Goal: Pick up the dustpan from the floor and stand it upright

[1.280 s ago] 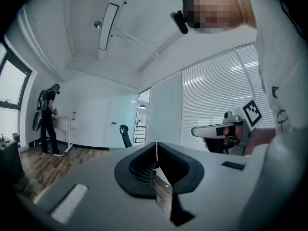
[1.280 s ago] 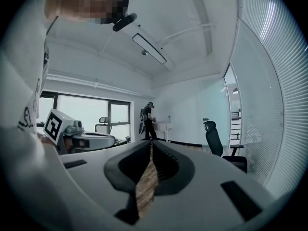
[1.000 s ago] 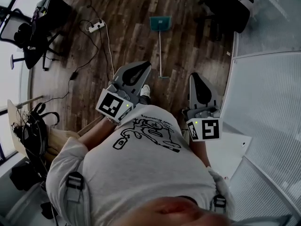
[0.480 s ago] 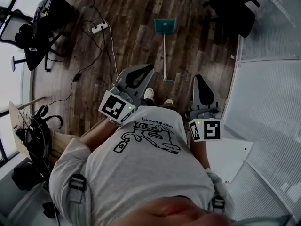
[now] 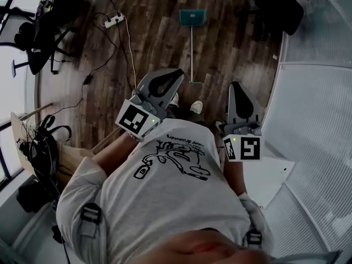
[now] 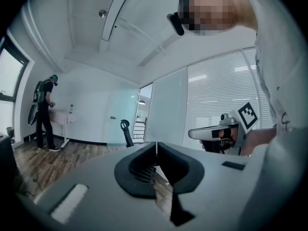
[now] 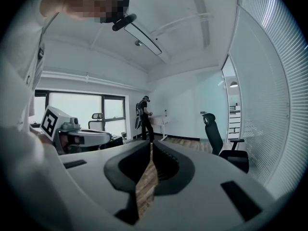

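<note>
The teal long-handled plastic dustpan [image 5: 192,17] lies flat on the dark wooden floor [image 5: 148,32], its handle end towards the person (whose white shoes [image 5: 196,106] have come into sight since). The left gripper [image 5: 177,73] and the right gripper [image 5: 237,87], both closed and empty, have edged nearer it.

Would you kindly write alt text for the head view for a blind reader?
A person, seen from above, holds the left gripper and right gripper, both shut and empty, above a wooden floor. Ahead, a teal dustpan lies flat, handle pointing toward their shoes.
</note>
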